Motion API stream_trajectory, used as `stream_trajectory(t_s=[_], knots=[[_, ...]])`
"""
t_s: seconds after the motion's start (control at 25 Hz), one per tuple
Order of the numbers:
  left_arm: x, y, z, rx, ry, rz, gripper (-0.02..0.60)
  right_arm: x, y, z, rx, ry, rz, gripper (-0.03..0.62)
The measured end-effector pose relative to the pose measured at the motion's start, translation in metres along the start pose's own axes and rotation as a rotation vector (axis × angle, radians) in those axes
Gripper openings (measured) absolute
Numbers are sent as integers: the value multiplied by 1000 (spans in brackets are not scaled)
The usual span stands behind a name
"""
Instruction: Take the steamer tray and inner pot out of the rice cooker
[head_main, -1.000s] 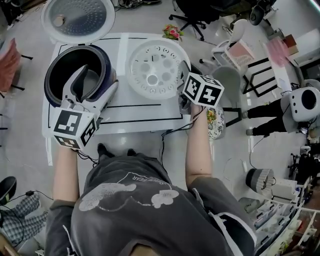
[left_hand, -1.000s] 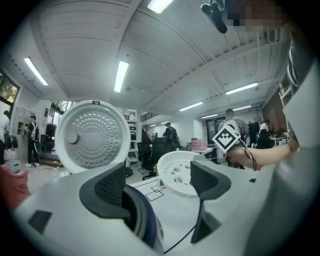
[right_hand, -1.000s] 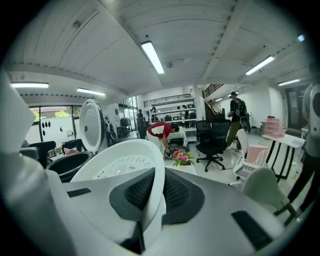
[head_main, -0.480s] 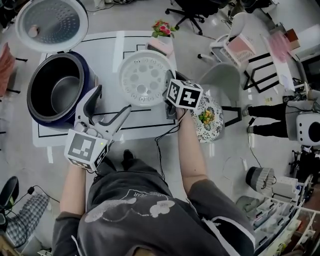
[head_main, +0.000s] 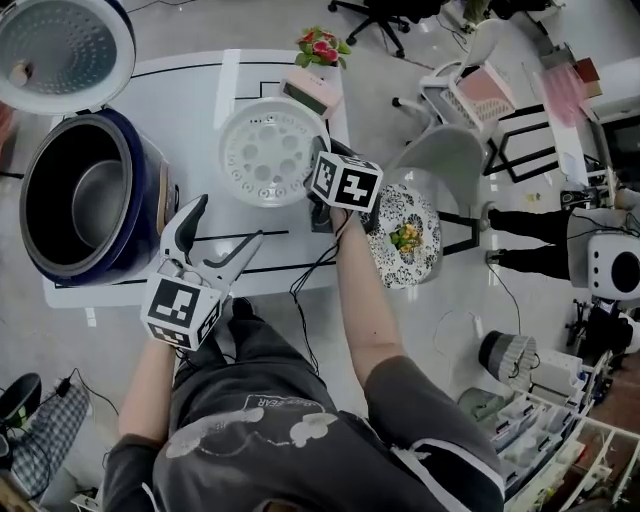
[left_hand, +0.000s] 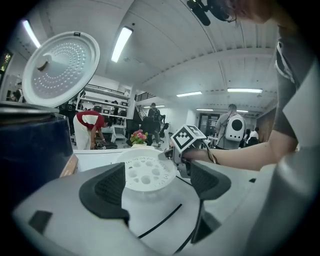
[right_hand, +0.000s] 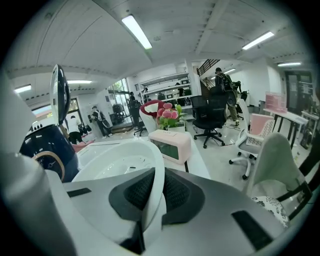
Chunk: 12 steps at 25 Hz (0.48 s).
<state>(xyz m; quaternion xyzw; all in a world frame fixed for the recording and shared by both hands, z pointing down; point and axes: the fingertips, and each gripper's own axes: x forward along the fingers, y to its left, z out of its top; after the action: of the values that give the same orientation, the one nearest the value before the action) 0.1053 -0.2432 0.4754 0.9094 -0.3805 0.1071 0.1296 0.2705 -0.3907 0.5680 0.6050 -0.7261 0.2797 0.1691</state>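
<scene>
Presently the white steamer tray (head_main: 265, 150) is out of the rice cooker (head_main: 150, 185) and sits toward the right edge of the worktop (head_main: 190, 100), just in front of a pink clock (head_main: 310, 93) and a small bunch of flowers (head_main: 322, 45) at the back right corner. Whether its base touches the worktop or hangs just above it cannot be told. The right gripper (right_hand: 151, 192) has its jaws pressed together on the tray's near right rim, the thin white wall pinched between the two dark pads. The dark blue cooker stands at the left end of the worktop with its lid (head_main: 60, 40) tipped up and back, and the metal inner pot (head_main: 100, 205) is seated inside it. The left gripper (head_main: 228, 225) hangs over the front edge of the worktop, between cooker and tray and touching neither. Its jaws are spread wide with nothing between them. Through that gap the left gripper view looks across the bare worktop and a black tape line (left_hand: 160, 220) to the perforated tray and the marker cube (left_hand: 188, 137) of the other gripper beside it. Off the right edge of the worktop, a patterned dish (head_main: 405, 235) lies close to the right forearm (head_main: 365, 300).
</scene>
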Motion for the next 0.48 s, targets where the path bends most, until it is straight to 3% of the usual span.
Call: stream_trajectory(t_s=[0.48], knots=[[13,18,-25,-39,55,29,400,46,-7,-8,-38,40,9,48]])
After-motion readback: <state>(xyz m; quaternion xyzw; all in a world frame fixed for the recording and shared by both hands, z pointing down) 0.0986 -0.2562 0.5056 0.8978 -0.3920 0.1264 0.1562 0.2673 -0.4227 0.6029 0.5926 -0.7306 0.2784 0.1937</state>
